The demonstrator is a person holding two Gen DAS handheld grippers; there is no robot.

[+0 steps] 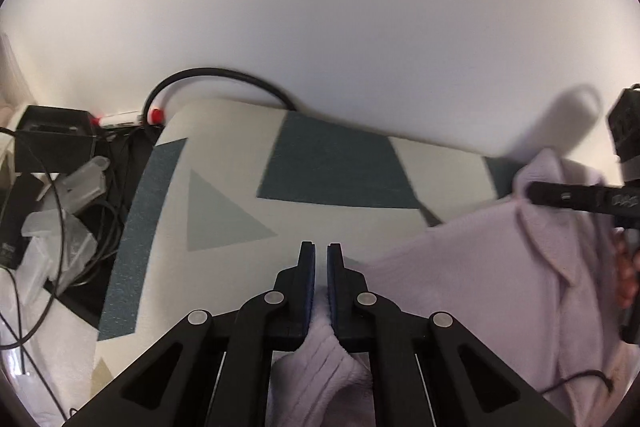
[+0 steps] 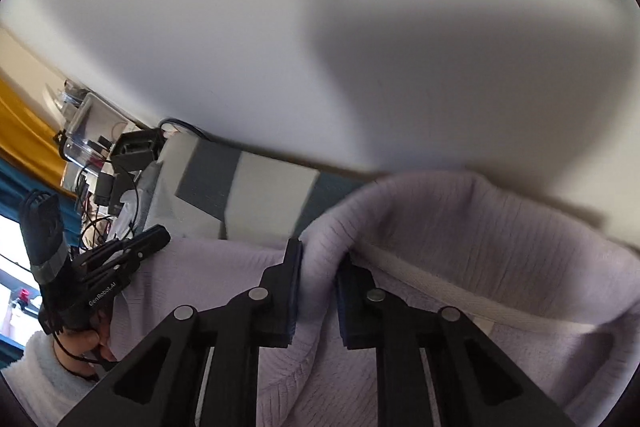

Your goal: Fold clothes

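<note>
A pale lilac ribbed sweater point(image 1: 472, 291) is held up off a patterned cream and teal surface point(image 1: 224, 163). My left gripper point(image 1: 321, 253) is shut on a fold of the lilac sweater, which bunches between and below its blue pads point(image 1: 308, 279). In the right wrist view my right gripper point(image 2: 320, 251) is shut on a thick fold of the lilac sweater point(image 2: 460, 227) near its collar band point(image 2: 440, 291). The left gripper point(image 2: 132, 247) shows at the left of that view, held by a person's hand point(image 2: 86, 343). The right gripper's finger point(image 1: 576, 197) shows at the right edge of the left wrist view.
A plain white wall point(image 1: 320, 7) fills the upper half of both views. To the left of the patterned surface lie a black box point(image 1: 52, 135), tangled cables point(image 1: 100, 227), clear plastic pieces point(image 1: 76, 187) and a red-capped tube point(image 1: 124, 119). A yellow curtain point(image 2: 24, 131) hangs far left.
</note>
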